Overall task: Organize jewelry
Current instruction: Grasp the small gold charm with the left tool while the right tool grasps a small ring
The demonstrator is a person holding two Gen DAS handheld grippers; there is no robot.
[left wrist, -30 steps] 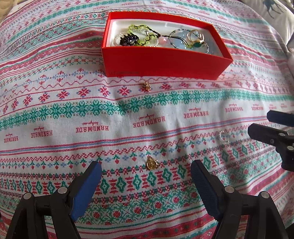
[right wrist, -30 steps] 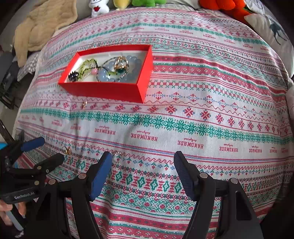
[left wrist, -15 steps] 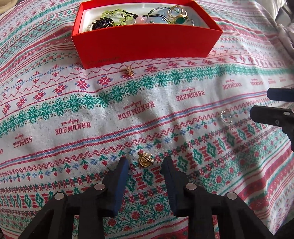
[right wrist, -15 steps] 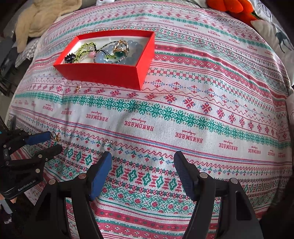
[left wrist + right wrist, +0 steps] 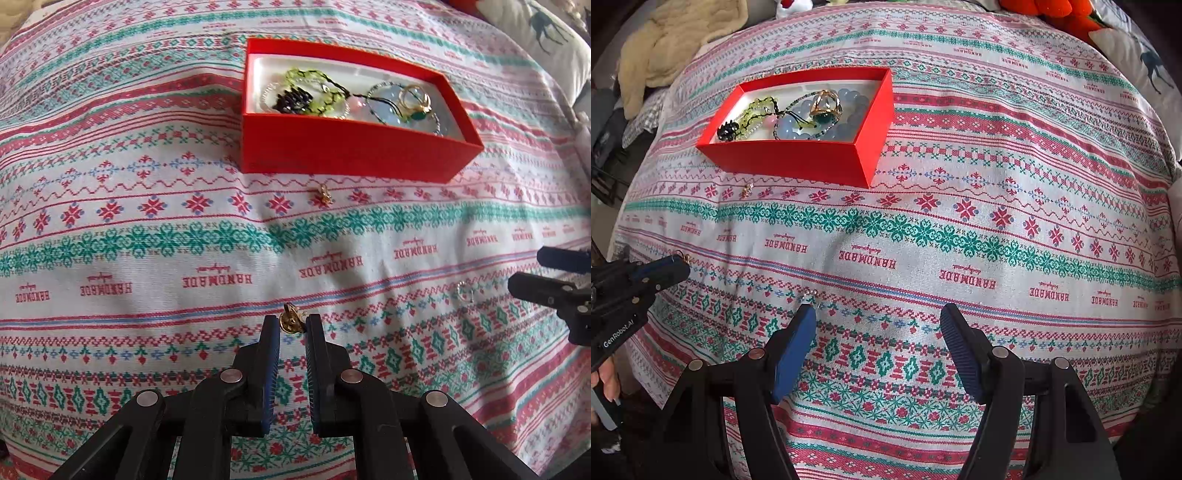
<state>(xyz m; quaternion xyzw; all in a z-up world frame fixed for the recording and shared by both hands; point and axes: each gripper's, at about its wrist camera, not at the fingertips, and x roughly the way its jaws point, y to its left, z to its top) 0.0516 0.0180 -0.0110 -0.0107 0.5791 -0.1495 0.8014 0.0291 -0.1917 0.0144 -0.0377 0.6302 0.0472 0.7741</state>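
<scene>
A small gold earring [image 5: 291,321] sits between the tips of my left gripper [image 5: 292,325], whose jaws are closing, the pads pressing on it just over the patterned cloth [image 5: 147,258]. From the right wrist view the left gripper [image 5: 679,264] is at the far left. My right gripper [image 5: 878,317] stands open over the cloth with nothing between its fingers. A silver ring [image 5: 812,293] lies just beyond its left fingertip [image 5: 807,317]. The red box [image 5: 351,147] holds bead bracelets and rings. Another gold charm [image 5: 325,192] lies in front of the box.
A cream blanket [image 5: 665,48] lies at the far left, orange plush toys [image 5: 1063,14] at the far edge, and a deer-print pillow [image 5: 1152,66] at the right. A person's hand [image 5: 605,380] holds the left gripper's handle.
My left gripper's jaws have gone from wide apart to nearly together around the gold earring, and the left view has shifted, with the box now farther right. The right gripper stays open.
</scene>
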